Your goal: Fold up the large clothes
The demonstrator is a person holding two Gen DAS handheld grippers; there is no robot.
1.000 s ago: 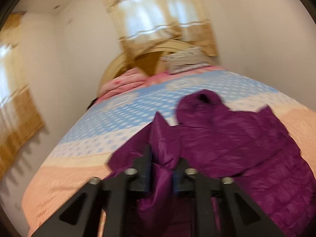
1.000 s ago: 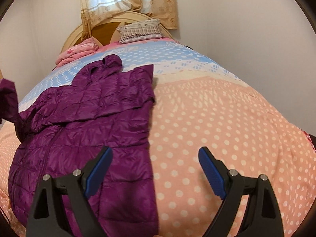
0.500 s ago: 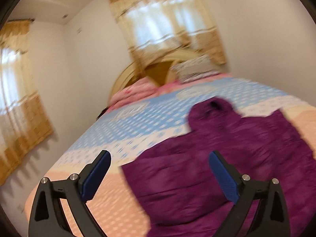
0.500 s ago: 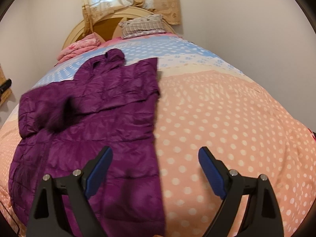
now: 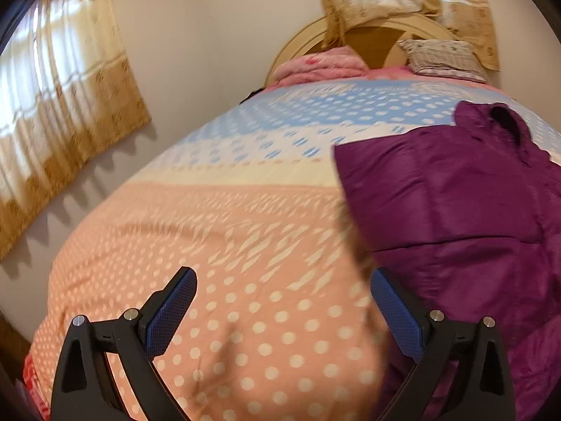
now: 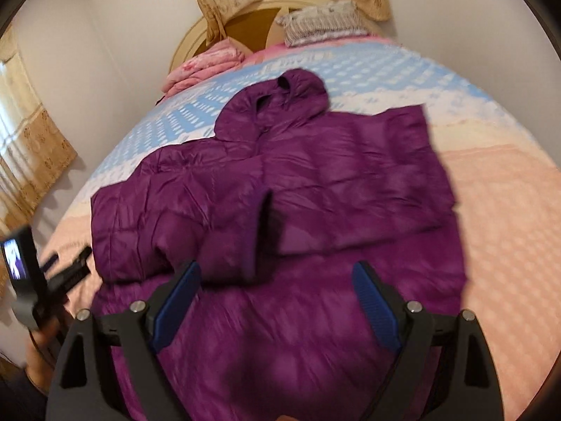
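Right wrist view shows the right gripper point(image 6: 277, 301) with its fingers point(image 6: 175, 301) spread wide over the purple jacket point(image 6: 315, 193) and gripping nothing; they have just been narrowing a little. One jacket lies spread on the bed point(image 6: 508, 189), both sleeves folded across its front, hood towards the headboard point(image 6: 245, 24). The left gripper point(image 6: 68, 263) shows at the jacket's left edge. Left wrist view has the left gripper point(image 5: 284, 310), fingers point(image 5: 168, 312) also wide apart and empty above the peach, white-dotted bedspread point(image 5: 210, 245), the jacket point(image 5: 455, 210) just beside its right finger. Farther off are one pink folded blanket point(image 6: 207, 63), one patterned pillow point(image 6: 322, 22) and two curtained windows point(image 5: 52, 105). No writing is legible.
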